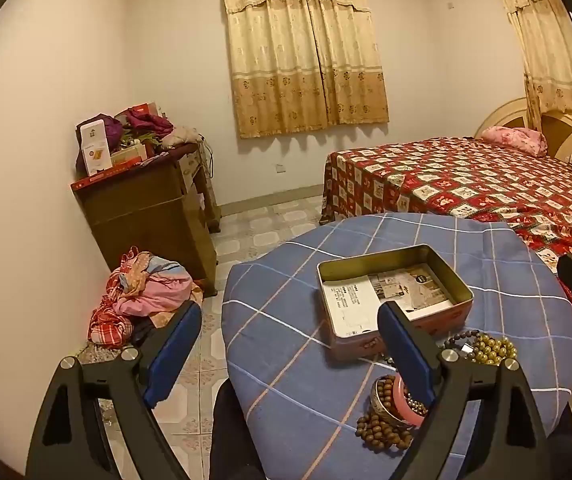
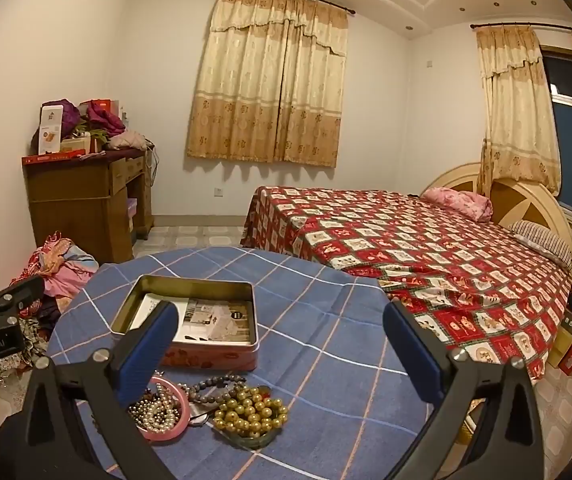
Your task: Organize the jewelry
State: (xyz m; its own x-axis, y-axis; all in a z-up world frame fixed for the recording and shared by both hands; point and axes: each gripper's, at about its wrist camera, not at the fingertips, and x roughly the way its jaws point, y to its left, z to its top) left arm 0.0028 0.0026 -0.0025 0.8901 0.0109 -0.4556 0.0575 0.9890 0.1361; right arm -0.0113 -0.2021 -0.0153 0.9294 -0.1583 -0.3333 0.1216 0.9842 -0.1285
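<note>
Room: bedroom with white walls, beige patterned curtains [image 2: 269, 80], a bed under a red patchwork cover [image 2: 426, 256], and a brown wooden desk piled with clutter [image 2: 85, 196].
Surface: round table under a blue checked cloth [image 2: 326, 320]; all the work sits on it.
Container: open rectangular metal tin with reddish sides [image 2: 195, 312], lid off, a printed leaflet lying flat in its bottom; no jewelry inside yet.
Jewelry: pile just in front of the tin, on the near side. It includes a strand of large olive-gold beads [image 2: 249, 412], a grey bead bracelet [image 2: 213, 384], a pink bangle with pearl-like beads heaped in it [image 2: 165, 416], and a brown wooden bead string [image 1: 382, 428]. Some strands overlap; which are tangled is hard to tell.
Left gripper [image 1: 290, 344]: jaws fully apart, nothing between them, hovering over the table's left edge, angled down.
Right gripper [image 2: 281, 344]: jaws fully apart, empty, over bare cloth right of the pile.
Step in hand (judgement): first pick, not yet begun.
How to do it well: start with the olive-gold strand, outermost and nearest the right gripper; close across a bunch of beads, lift slowly to check that nothing trails, and release low inside the tin.
</note>
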